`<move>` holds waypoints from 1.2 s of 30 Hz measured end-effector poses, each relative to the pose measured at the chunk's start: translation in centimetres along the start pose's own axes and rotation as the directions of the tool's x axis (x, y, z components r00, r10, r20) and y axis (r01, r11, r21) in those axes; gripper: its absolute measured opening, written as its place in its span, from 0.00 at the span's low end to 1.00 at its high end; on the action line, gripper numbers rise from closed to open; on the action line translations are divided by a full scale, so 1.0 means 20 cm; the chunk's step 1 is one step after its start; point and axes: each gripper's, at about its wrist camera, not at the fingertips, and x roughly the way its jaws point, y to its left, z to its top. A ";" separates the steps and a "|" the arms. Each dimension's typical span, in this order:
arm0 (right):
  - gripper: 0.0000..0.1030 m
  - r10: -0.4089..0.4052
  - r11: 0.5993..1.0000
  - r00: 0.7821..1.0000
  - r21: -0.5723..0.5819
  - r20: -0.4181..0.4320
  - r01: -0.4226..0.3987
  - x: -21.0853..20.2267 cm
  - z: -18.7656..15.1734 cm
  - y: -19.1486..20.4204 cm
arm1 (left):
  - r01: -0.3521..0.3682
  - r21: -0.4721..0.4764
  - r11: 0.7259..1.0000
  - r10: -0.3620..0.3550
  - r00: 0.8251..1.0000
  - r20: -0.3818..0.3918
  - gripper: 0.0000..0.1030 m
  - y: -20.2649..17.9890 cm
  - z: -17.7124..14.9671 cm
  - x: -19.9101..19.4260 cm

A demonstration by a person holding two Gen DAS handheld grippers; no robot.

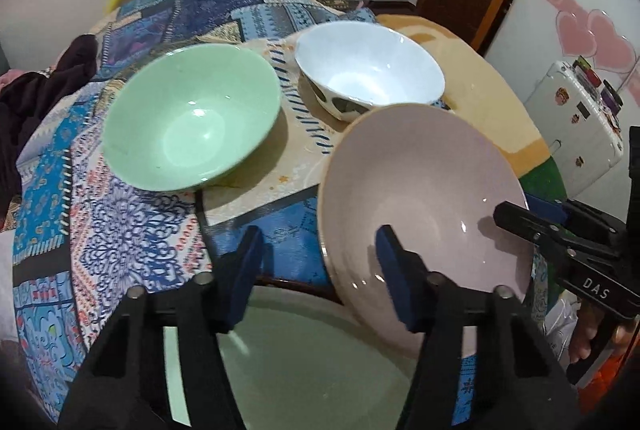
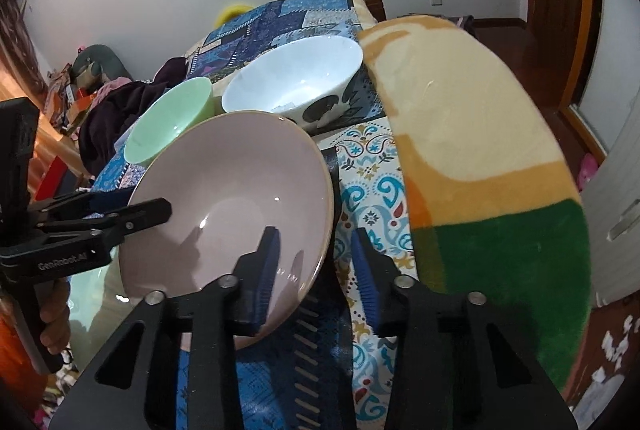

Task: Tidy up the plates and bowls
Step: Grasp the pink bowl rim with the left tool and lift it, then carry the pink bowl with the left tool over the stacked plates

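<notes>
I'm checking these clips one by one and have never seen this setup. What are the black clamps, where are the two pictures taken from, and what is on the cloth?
There is no robot here. A person holds a black two-finger clamp in each hand, each with a camera looking along its fingers. One picture is from the left gripper, the other from the right gripper. On the patchwork cloth sit a green bowl and a white bowl. Both pairs of jaws straddle the rim of a tilted pink bowl; whether they pinch it is unclear.
</notes>
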 end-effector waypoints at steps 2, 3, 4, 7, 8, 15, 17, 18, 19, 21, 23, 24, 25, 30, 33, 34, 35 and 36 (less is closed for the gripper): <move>0.27 0.015 1.000 1.000 0.007 -0.002 -0.015 0.00 0.00 -0.01 | 0.014 0.009 1.000 -0.014 1.000 -0.014 0.42 -0.01 0.00 0.02; 0.26 0.023 1.000 1.000 0.013 -0.006 -0.023 0.01 0.00 -0.01 | 0.021 0.014 1.000 -0.020 1.000 -0.022 0.37 -0.01 0.00 0.03; 0.24 0.031 0.999 0.999 0.018 -0.009 -0.031 0.02 -0.01 -0.01 | 0.029 0.017 0.999 -0.028 0.999 -0.032 0.31 -0.02 0.00 0.05; 0.20 0.048 0.999 0.999 0.021 -0.013 -0.048 0.02 -0.01 -0.01 | 0.057 0.026 0.998 -0.055 0.997 -0.048 0.22 -0.04 -0.01 0.07; 0.20 0.046 0.999 0.999 0.023 -0.011 -0.046 0.02 -0.01 -0.01 | 0.050 0.030 0.998 -0.049 0.998 -0.048 0.22 -0.05 -0.01 0.07; 0.20 0.033 0.999 0.999 0.031 0.004 -0.033 -0.01 0.02 0.01 | 0.053 -0.010 0.999 -0.053 0.997 -0.049 0.22 -0.05 -0.01 0.04; 0.20 0.030 0.999 0.999 0.030 0.014 -0.030 -0.03 0.02 0.02 | 0.050 -0.009 0.999 -0.050 0.998 -0.036 0.22 -0.06 -0.01 0.02; 0.20 0.029 0.999 0.999 0.030 0.022 -0.030 -0.04 0.03 0.02 | 0.051 -0.008 0.999 -0.051 0.998 -0.027 0.22 -0.07 -0.01 0.00; 0.20 0.029 0.999 0.999 0.030 0.028 -0.030 -0.06 0.03 0.03 | 0.055 -0.009 0.998 -0.055 0.998 -0.021 0.22 -0.08 -0.01 -0.03; 0.20 0.029 0.999 0.999 0.029 0.045 -0.031 -0.09 0.03 0.03 | 0.064 -0.010 0.998 -0.064 0.998 -0.008 0.22 -0.08 -0.01 -0.06; 0.20 0.030 0.999 0.998 0.022 0.057 -0.031 -0.12 0.03 0.04 | 0.066 -0.006 0.998 -0.066 0.998 0.009 0.22 -0.09 -0.02 -0.11; 0.20 0.028 0.999 0.998 0.016 0.063 -0.029 -0.14 0.03 0.05 | 0.067 -0.004 0.998 -0.067 0.998 0.015 0.22 -0.09 -0.02 -0.13; 0.20 0.028 1.000 0.997 0.012 0.067 -0.029 -0.15 0.04 0.06 | 0.069 -0.003 0.998 -0.068 0.997 0.021 0.22 -0.09 -0.03 -0.16; 0.20 0.037 0.999 0.995 -0.016 0.088 -0.036 -0.19 0.06 0.15 | 0.067 -0.010 0.998 -0.067 0.996 0.054 0.22 -0.07 -0.06 -0.27; 0.20 0.045 0.998 0.994 -0.039 0.096 -0.041 -0.21 0.07 0.21 | 0.057 -0.019 0.998 -0.056 0.996 0.072 0.22 -0.03 -0.08 -0.34; 0.20 0.049 0.998 0.994 -0.048 0.098 -0.045 -0.21 0.07 0.24 | 0.055 -0.023 0.998 -0.053 0.996 0.075 0.22 -0.02 -0.08 -0.36; 0.20 0.053 0.997 0.994 -0.053 0.098 -0.047 -0.21 0.07 0.25 | 0.052 -0.027 0.998 -0.050 0.996 0.080 0.22 -0.01 -0.09 -0.38; 0.20 0.057 0.997 0.993 -0.061 0.100 -0.051 -0.21 0.07 0.28 | 0.049 -0.032 0.998 -0.046 0.995 0.085 0.22 0.01 -0.11 -0.41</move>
